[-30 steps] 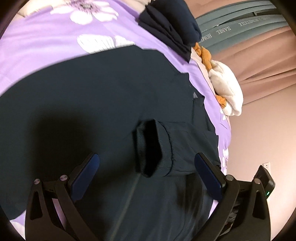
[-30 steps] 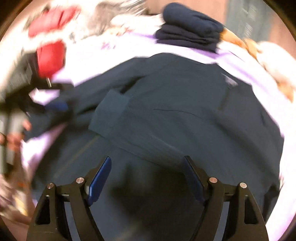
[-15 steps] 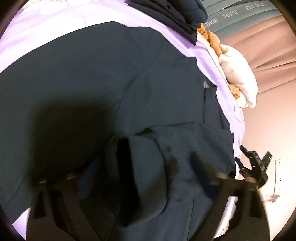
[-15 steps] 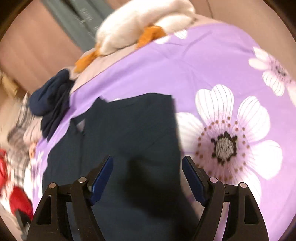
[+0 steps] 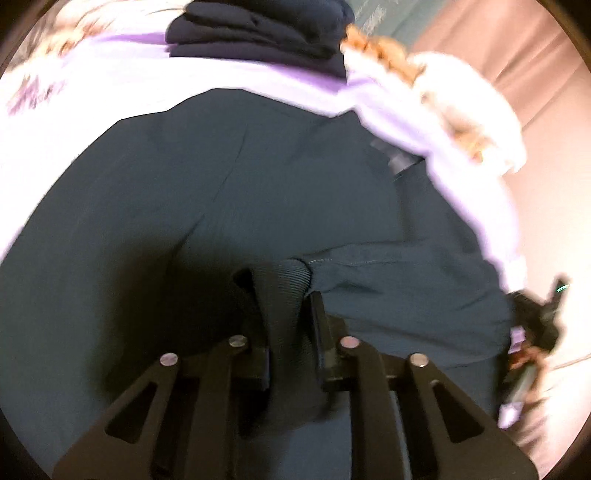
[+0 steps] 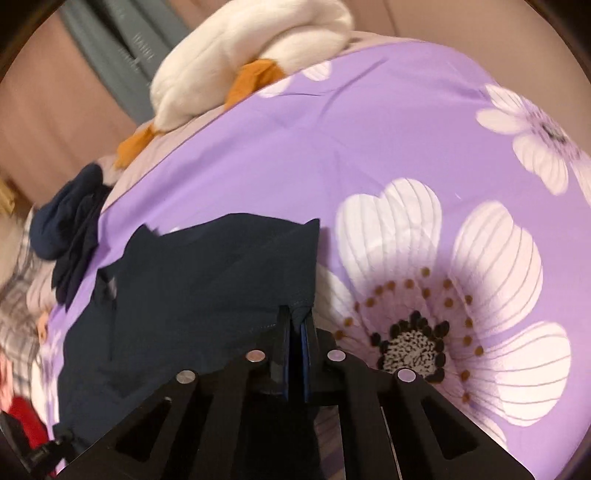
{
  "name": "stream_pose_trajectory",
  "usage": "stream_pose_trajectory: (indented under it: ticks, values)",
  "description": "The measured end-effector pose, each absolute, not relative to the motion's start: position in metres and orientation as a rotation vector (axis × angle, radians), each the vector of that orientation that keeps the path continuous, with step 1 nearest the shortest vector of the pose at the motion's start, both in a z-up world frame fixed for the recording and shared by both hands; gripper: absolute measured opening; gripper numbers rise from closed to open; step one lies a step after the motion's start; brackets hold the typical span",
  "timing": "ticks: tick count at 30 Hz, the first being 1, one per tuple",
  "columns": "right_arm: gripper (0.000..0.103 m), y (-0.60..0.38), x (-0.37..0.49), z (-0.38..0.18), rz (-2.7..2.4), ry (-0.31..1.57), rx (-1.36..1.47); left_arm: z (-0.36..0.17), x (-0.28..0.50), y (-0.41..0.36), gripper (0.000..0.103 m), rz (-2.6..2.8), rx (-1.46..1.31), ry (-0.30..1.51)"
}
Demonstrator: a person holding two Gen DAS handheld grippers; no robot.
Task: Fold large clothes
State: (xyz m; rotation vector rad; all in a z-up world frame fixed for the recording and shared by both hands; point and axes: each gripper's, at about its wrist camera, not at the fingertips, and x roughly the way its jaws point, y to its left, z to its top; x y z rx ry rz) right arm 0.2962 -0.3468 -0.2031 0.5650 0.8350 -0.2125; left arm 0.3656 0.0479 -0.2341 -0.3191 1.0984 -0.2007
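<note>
A large dark navy jacket point(image 5: 229, 192) lies spread on a purple flowered bedspread point(image 6: 369, 147). My left gripper point(image 5: 288, 302) is shut on the jacket's ribbed sleeve cuff point(image 5: 284, 288), which is folded over the body. My right gripper point(image 6: 297, 325) is shut on the jacket's edge point(image 6: 299, 306), at its corner nearest the big white flower. The jacket point(image 6: 192, 295) fills the left middle of the right wrist view. The right gripper point(image 5: 535, 317) shows blurred at the jacket's right edge in the left wrist view.
A folded stack of dark navy clothes point(image 5: 258, 33) sits at the far side of the bed. A white and orange plush toy point(image 6: 251, 48) lies beyond the jacket. Red and plaid items point(image 6: 22, 417) lie at the left. Pink curtains hang behind.
Both grippers were open and have closed: the left on the sleeve cuff, the right on the jacket's edge. The left view has swung over the jacket.
</note>
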Motion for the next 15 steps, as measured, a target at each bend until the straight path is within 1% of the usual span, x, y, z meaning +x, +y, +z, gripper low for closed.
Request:
stream_pose_trajectory:
  ticks: [1,2,3,4,5,6,9,12,13,14,15]
  values:
    - [0.018,-0.351,0.296,-0.207,-0.225,0.858,0.565,-0.238,0.369,0.049,0.034,-0.184,-0.317,1.121]
    - [0.023,-0.350,0.302,-0.213,-0.247,0.911,0.554,-0.242,0.371,0.055,0.043,-0.171,-0.322,1.139]
    - [0.030,-0.349,0.303,-0.212,-0.269,0.923,0.532,-0.241,0.369,0.061,0.047,-0.176,-0.326,1.135]
    - [0.034,-0.346,0.302,-0.207,-0.293,0.912,0.499,-0.239,0.366,0.066,0.050,-0.174,-0.319,1.131]
    - [0.040,-0.339,0.301,-0.195,-0.331,0.883,0.434,-0.233,0.361,0.072,0.060,-0.149,-0.292,1.118]
    - [0.041,-0.331,0.298,-0.183,-0.351,0.843,0.363,-0.228,0.356,0.079,0.065,-0.115,-0.265,1.095]
    - [0.041,-0.305,0.291,-0.159,-0.225,0.768,0.272,-0.214,0.343,0.091,0.065,-0.122,-0.278,1.025]
    - [0.041,-0.270,0.291,-0.159,-0.052,0.794,0.238,-0.208,0.338,0.071,0.061,-0.156,-0.223,0.976]
    - [0.041,-0.260,0.290,-0.163,-0.011,0.809,0.217,-0.209,0.338,0.060,0.057,-0.175,-0.206,0.970]
    - [0.041,-0.247,0.290,-0.170,0.030,0.840,0.181,-0.213,0.336,0.052,0.039,-0.193,-0.200,0.980]
    - [0.041,-0.239,0.289,-0.177,0.041,0.863,0.145,-0.220,0.338,0.047,0.029,-0.188,-0.184,1.001]
